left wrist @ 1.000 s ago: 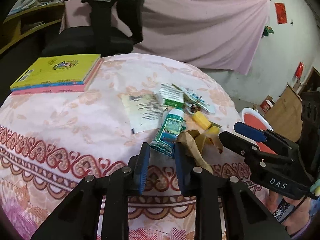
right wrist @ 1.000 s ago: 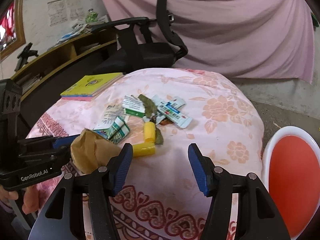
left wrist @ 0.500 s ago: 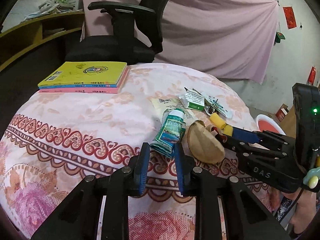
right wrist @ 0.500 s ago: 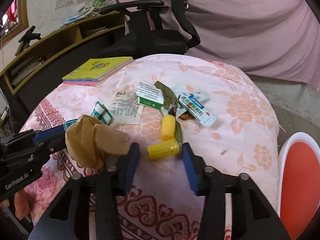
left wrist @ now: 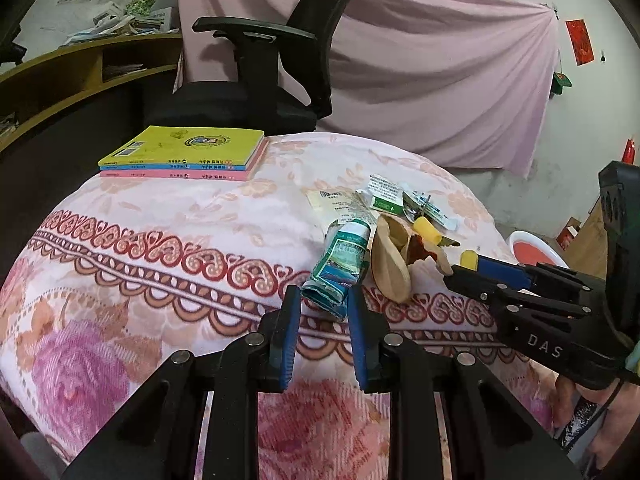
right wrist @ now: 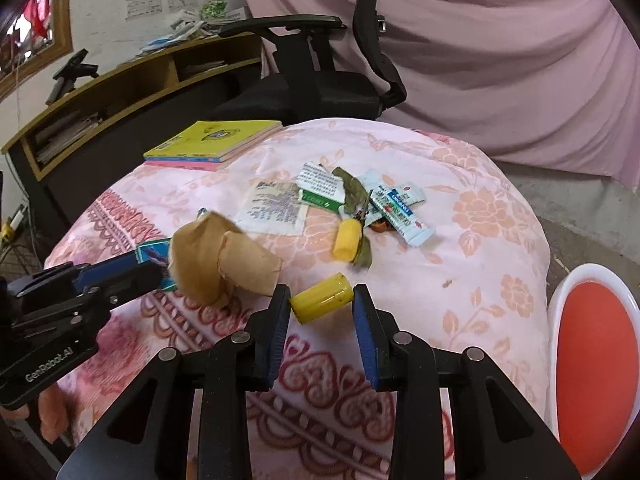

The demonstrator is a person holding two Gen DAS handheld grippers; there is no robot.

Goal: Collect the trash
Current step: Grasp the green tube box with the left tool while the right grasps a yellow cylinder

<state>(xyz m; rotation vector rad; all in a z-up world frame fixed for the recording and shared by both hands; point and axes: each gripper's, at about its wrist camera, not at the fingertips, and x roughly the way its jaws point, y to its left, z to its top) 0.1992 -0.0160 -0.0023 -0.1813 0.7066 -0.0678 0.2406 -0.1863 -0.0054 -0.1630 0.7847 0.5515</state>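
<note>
My left gripper [left wrist: 322,320] is shut on a crumpled teal tube [left wrist: 340,264], held just above the pink cloth-covered table [left wrist: 160,220]. A brown paper scrap [left wrist: 388,264] hangs against the tube; whether it is pinched too I cannot tell. In the right wrist view the left gripper [right wrist: 156,264] shows at the left with the brown paper scrap [right wrist: 224,260] at its tips. My right gripper [right wrist: 320,312] is closing, its pads touching both ends of a yellow cylinder [right wrist: 322,298]. Further back lie a second yellow cylinder [right wrist: 347,242], a leaf [right wrist: 352,192], sachets [right wrist: 400,210], a green-white box [right wrist: 322,184] and a leaflet [right wrist: 276,208].
A stack of books [right wrist: 212,140] lies at the table's far left. A black office chair [right wrist: 320,80] stands behind the table, with a wooden shelf [right wrist: 120,88] to its left. A red stool with a white rim [right wrist: 592,360] stands low at the right.
The right jaws have narrowed from wide apart onto the yellow cylinder. The left gripper has drawn back toward the table's near edge, carrying the teal tube and the brown paper with it.
</note>
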